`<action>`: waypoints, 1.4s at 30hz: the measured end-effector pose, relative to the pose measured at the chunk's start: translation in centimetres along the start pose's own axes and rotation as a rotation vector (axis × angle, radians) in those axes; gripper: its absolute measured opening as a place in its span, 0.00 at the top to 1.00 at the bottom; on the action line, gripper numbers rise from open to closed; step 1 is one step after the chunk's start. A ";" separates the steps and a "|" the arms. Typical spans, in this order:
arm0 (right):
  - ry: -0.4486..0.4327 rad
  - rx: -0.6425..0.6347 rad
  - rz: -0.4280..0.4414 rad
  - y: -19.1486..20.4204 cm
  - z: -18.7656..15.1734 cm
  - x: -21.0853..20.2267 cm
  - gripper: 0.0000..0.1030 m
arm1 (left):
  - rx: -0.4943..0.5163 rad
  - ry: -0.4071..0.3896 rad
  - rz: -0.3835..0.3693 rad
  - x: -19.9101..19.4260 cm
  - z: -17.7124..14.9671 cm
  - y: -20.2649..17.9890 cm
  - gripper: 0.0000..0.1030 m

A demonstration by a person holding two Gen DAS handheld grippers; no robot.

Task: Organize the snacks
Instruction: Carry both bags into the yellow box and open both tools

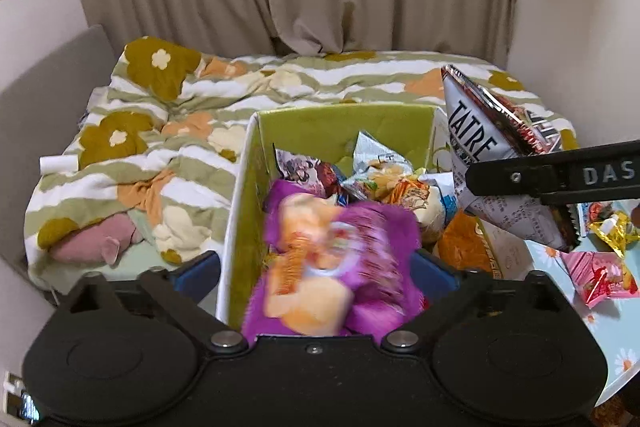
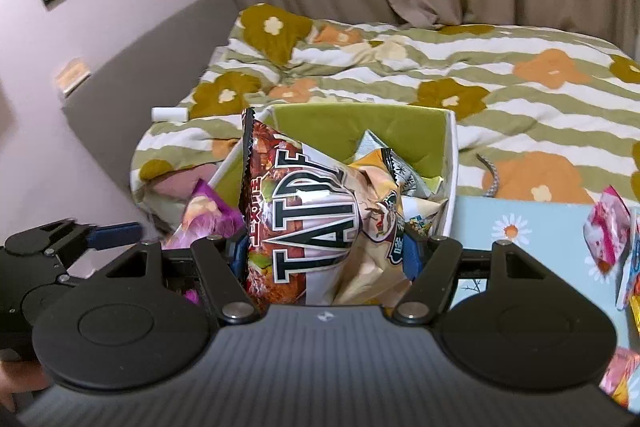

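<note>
Right up close, the left gripper point(image 1: 316, 267) has its jaws spread wide with a blurry purple snack bag point(image 1: 332, 259) between them, so I can't tell if it's actually pinched or loose. It's over the near end of the green-lined fabric storage box point(image 1: 340, 127), which is already stuffed with crinkly snack packets. The right gripper point(image 2: 326, 251) is clenched on a big silver and red foil chip bag point(image 2: 320, 219), held just above the box. A few pink snack packs point(image 1: 600, 279) sit on the light blue daisy-print surface point(image 2: 540, 223) beside it. Floral striped duvet point(image 1: 160, 131) behind.
</note>
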State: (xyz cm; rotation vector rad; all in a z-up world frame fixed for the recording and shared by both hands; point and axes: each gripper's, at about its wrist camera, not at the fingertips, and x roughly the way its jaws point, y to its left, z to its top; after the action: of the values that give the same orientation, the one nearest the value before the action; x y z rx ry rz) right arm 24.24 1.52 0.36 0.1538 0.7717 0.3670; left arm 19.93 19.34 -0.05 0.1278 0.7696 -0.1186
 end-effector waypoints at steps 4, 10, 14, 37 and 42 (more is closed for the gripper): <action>-0.005 0.022 -0.049 0.6 -0.1 0.5 0.19 | 0.002 0.000 -0.021 0.0 -0.3 1.4 0.00; 0.002 0.032 -0.089 1.6 0.2 0.7 0.19 | -0.028 -0.010 -0.031 -0.5 0.1 3.3 0.00; -0.012 0.012 -0.089 2.1 1.1 0.9 0.19 | -0.053 -0.036 -0.025 -1.1 0.8 4.2 0.00; -0.089 -0.031 -0.069 1.3 3.6 4.9 0.00 | -0.064 -0.038 0.037 -0.4 1.7 4.1 0.00; -0.118 -0.037 -0.061 1.3 3.4 3.7 0.00 | -0.070 -0.061 0.039 -1.4 1.8 4.0 0.00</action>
State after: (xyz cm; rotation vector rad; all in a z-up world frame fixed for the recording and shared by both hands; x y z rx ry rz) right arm 28.72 4.09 0.72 0.1159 0.6509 0.3114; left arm 20.80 23.11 2.48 0.0726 0.7097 -0.0577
